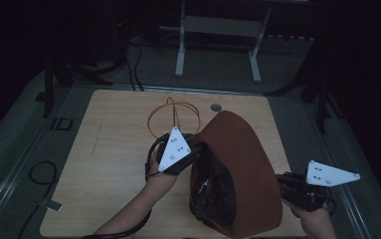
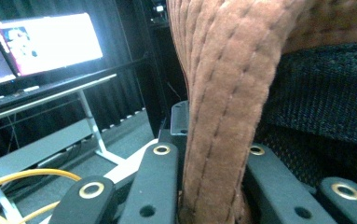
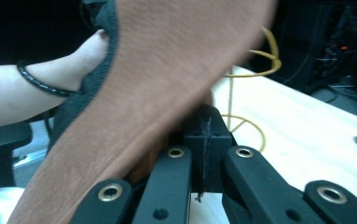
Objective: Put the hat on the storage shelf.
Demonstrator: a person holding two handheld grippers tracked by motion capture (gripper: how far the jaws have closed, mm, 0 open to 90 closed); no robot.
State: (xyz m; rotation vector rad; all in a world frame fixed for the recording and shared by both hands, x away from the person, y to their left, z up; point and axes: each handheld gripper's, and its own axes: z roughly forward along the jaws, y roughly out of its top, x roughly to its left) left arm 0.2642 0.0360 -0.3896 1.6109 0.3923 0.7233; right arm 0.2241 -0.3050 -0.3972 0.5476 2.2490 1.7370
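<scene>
**Holding a brown hat up between both tongs**

Gripping the quilted brim, the left tongs [image 2: 199,186] are clamped on the brown hat [image 1: 242,169]. The right tongs [image 3: 203,154] pinch its far edge, though blur leaves that grip uncertain. Beyond them, a yellow wire stand [image 1: 173,117] waits on the desk [image 1: 113,164]. Soft fabric could slip free if either pulls.

**Both hands in, left fingers clamped**

I've got my left forearm coming up from the bottom edge, angled to the right, hand wrapped round the left gripper [image 1: 178,149], grey plate tilted up. Its fingers [image 2: 155,186] are pinched tight on a brown quilted rim [image 2: 223,116]. My right hand [image 1: 313,211] sits low at the right, right gripper [image 1: 290,183] pointing left, fingers [image 3: 167,186] nearly closed.
</scene>
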